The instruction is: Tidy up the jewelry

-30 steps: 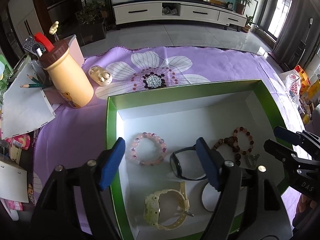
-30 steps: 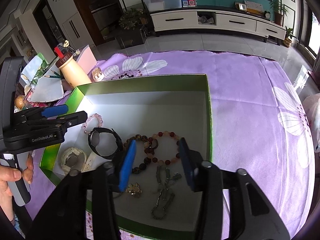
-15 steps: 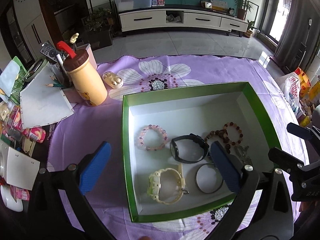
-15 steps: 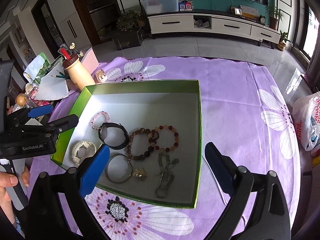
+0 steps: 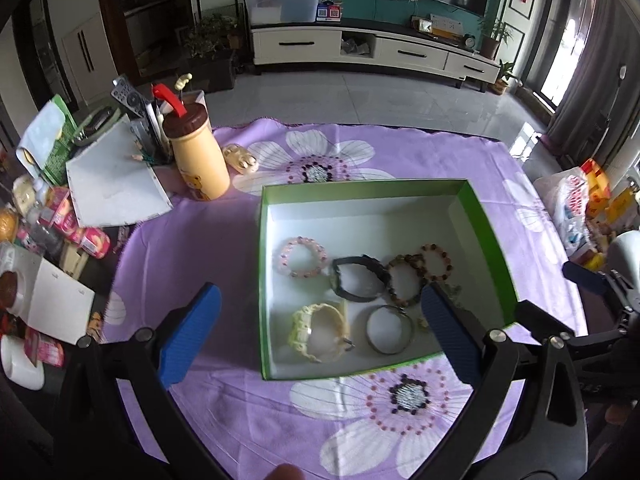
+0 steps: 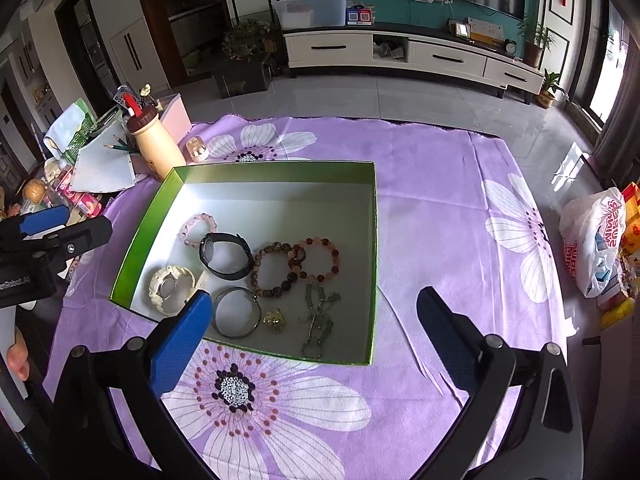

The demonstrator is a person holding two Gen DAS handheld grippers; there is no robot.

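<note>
A green box [image 5: 486, 226] [image 6: 256, 169] with a white inside sits on the purple flowered cloth. In it lie a pink bead bracelet [image 5: 302, 257] [image 6: 198, 227], a black watch [image 5: 357, 278] [image 6: 224, 257], a cream watch [image 5: 318, 332] [image 6: 171, 288], a metal bangle [image 5: 390, 329] [image 6: 236, 312], two brown and red bead bracelets [image 5: 418, 272] [image 6: 296, 264], a gold charm [image 6: 275, 320] and a silver chain [image 6: 318, 320]. My left gripper [image 5: 320, 336] is open and empty, above the box's near side. My right gripper [image 6: 314, 344] is open and empty, above the box's near right corner.
A tan bottle with a brown lid [image 5: 196, 156] [image 6: 154, 148], a pen holder, papers [image 5: 114, 182] and snack packets crowd the left edge. An earbud case [image 5: 242, 158] lies behind the box. A plastic bag [image 6: 596, 236] sits on the right.
Both grippers have opened wide and pulled up and back from the box, so the whole box and more cloth now show. The jewelry has not moved.
</note>
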